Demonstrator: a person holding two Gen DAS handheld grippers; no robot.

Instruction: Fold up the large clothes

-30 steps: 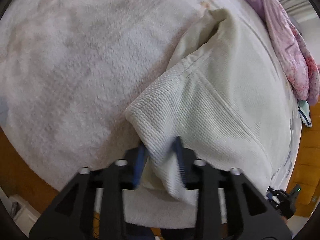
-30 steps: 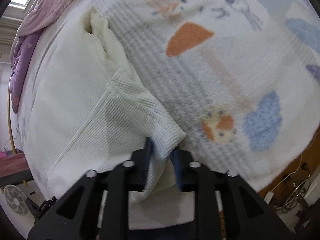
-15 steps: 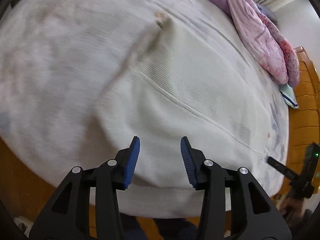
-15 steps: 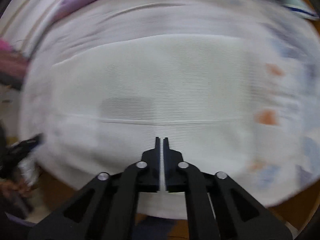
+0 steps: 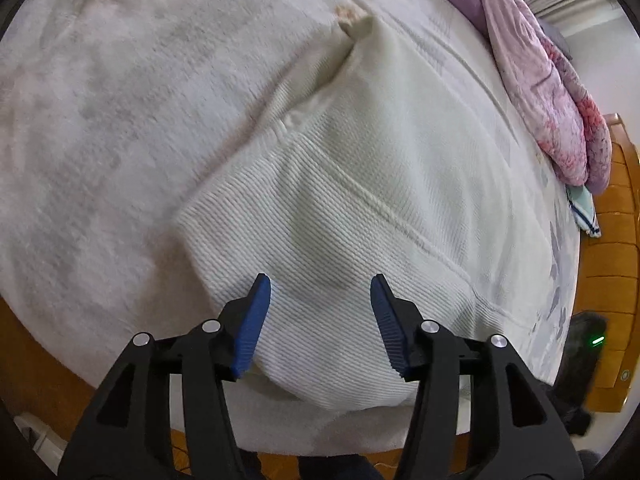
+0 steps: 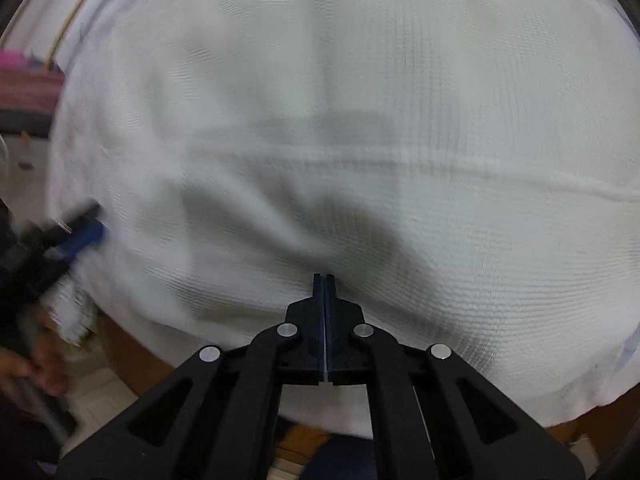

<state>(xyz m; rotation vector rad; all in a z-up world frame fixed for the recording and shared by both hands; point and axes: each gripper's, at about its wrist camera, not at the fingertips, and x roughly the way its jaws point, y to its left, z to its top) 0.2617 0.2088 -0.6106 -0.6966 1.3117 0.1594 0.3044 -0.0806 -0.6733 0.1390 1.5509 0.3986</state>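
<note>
With the cream ribbed-knit garment (image 5: 360, 200) lying folded on the bed, L claw (image 5: 320, 320) has just been opening, nothing gripped; R claw (image 6: 324, 280) clenched, empty. Smooth creases w/ R before regrasping.

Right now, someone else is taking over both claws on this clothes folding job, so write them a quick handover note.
Left claw: open, its jaws just widened, nothing between them; it hangs over the near left corner of the cream ribbed knit garment.
Right claw: shut and empty, above the middle of the same garment.
Garment: lies on the white fleece blanket on the bed, near its front edge, one fold laid over.
Done: both claws have let go of the corners they held.
Left: smooth it, then probably fold again.
</note>
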